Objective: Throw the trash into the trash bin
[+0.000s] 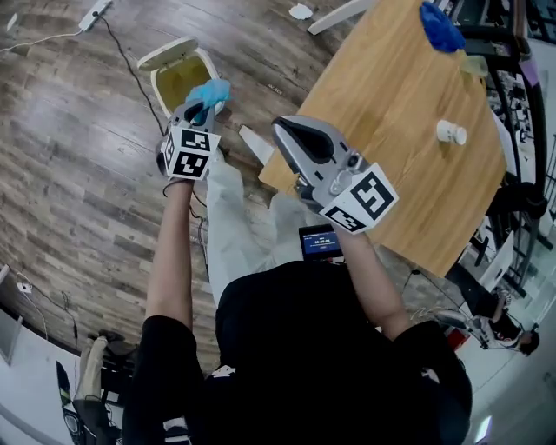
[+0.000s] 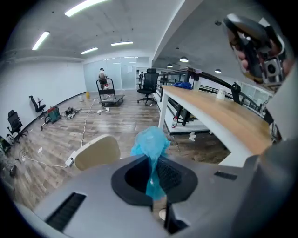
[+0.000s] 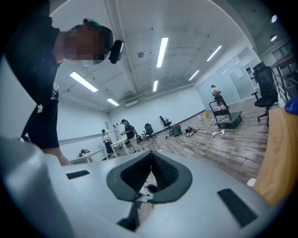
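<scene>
A light wooden surface (image 1: 391, 113) fills the far right, with one corner pointing near-left. On it lie a crumpled blue thing (image 1: 441, 26) at the far end and a small white pot (image 1: 451, 132) toward the right edge, with a pale scrap (image 1: 474, 65) between them. The floor (image 1: 78, 156) is grey-brown planks. On it, left of the surface, stands a cream trash bin (image 1: 174, 83) with its lid tipped open. A white power strip (image 1: 94, 14) lies at the far left with a black cable (image 1: 130, 59) running toward the bin. A white scrap (image 1: 301, 11) lies farther off.

You are working under bright, even light from ceiling strips (image 3: 162, 51), which are glaring white. Both gripper views are bending hard toward dark corners; shadows are falling soft.
</scene>
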A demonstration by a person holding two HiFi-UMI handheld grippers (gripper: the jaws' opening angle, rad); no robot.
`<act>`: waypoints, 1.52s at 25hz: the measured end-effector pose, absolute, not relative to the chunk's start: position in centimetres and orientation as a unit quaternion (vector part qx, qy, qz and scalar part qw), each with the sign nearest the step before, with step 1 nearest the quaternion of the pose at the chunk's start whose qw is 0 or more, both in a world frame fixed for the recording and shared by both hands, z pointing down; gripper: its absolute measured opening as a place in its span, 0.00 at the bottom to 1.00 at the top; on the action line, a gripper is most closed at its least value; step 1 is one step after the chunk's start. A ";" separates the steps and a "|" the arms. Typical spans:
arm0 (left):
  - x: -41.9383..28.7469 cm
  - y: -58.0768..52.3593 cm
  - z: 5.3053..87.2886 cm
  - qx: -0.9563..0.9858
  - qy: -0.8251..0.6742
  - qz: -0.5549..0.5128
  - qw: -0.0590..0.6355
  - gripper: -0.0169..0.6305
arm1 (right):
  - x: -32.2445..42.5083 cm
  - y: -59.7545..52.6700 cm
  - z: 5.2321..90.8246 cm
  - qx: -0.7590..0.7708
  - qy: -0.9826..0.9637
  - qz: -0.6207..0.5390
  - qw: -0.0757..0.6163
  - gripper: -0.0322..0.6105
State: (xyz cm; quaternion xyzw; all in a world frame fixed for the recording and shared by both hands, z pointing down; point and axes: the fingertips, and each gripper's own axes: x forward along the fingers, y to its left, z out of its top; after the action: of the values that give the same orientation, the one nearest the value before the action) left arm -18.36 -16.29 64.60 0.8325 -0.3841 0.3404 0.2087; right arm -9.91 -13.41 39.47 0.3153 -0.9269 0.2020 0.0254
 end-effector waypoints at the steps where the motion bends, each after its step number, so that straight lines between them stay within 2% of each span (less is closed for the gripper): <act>1: -19.4 -17.0 66.8 0.828 -0.384 0.344 0.220 0.05 | -11.1 -14.1 40.2 0.310 -0.929 0.203 0.026 0.05; 6: -22.9 -20.4 78.5 0.809 -0.380 0.364 0.260 0.05 | -15.5 -18.6 45.0 0.305 -0.931 0.199 0.018 0.05; 11: -24.1 -20.8 88.8 0.788 -0.366 0.395 0.301 0.05 | -16.8 -21.0 48.5 0.321 -0.923 0.213 -0.002 0.05; 17: -24.5 -20.8 92.9 0.778 -0.382 0.385 0.319 0.06 | -16.7 -21.7 50.8 0.332 -0.917 0.220 0.004 0.05; 18: -24.5 -21.0 92.7 0.779 -0.390 0.373 0.320 0.10 | -16.6 -21.7 50.9 0.332 -0.917 0.221 0.007 0.05; 20: -24.3 -21.4 92.3 0.783 -0.404 0.350 0.319 0.39 | -16.5 -21.6 51.2 0.331 -0.917 0.223 0.012 0.05; 21: -24.2 -21.5 92.1 0.784 -0.407 0.343 0.319 0.41 | -16.4 -21.6 51.3 0.330 -0.917 0.223 0.014 0.05; 27: -24.6 -21.7 90.2 0.787 -0.409 0.329 0.323 0.41 | -16.9 -21.6 50.3 0.330 -0.917 0.223 0.003 0.05; 32: -24.1 -20.6 84.0 0.786 -0.410 0.320 0.335 0.40 | -16.3 -20.8 48.0 0.316 -0.926 0.206 0.015 0.05; 33: -23.8 -20.4 81.9 0.789 -0.415 0.309 0.331 0.38 | -16.0 -20.5 47.5 0.312 -0.928 0.201 0.025 0.05; 36: -23.1 -20.6 74.5 0.802 -0.436 0.279 0.299 0.14 | -15.0 -19.6 45.0 0.299 -0.936 0.183 0.032 0.05; 38: -22.6 -20.5 69.9 0.809 -0.445 0.257 0.284 0.08 | -14.3 -18.9 42.5 0.293 -0.941 0.169 0.021 0.05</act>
State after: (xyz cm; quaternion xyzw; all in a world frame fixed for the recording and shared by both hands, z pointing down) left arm -22.61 -20.47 69.94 0.8095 -0.4454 0.2566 0.2837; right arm -14.27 -18.88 42.47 0.2935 -0.9406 0.1692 0.0211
